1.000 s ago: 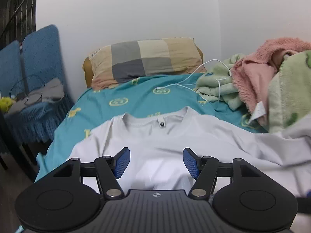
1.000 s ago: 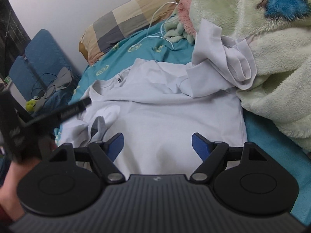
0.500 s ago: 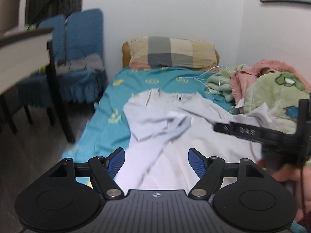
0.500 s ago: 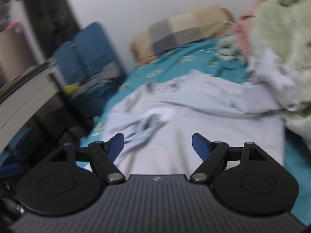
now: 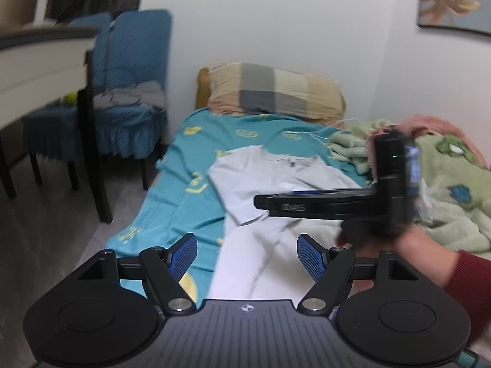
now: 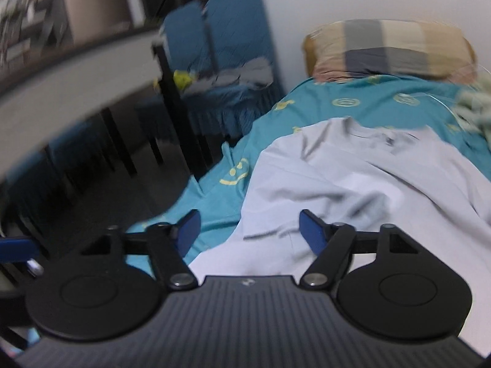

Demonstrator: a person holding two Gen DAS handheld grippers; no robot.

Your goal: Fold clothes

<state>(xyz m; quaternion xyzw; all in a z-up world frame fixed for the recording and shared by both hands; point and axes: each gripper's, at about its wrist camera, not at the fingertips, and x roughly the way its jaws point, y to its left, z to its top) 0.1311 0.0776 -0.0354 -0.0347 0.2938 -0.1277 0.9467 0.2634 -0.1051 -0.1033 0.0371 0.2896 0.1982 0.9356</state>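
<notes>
Both the left gripper (image 5: 247, 253) and right gripper (image 6: 248, 230) gaped empty above the half-folded white T-shirt (image 5: 264, 190); a careless, one-layer pinch risked undoing the sleeve fold at frame centre.

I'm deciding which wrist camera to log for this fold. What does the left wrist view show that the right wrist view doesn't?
Only the left wrist view shows the right gripper from outside, the hand holding it, the green blanket and a wall picture. Only the right wrist view shows its own open blue fingers over the shirt. Both share the white shirt, teal bedsheet, plaid pillow and blue chair.
</notes>
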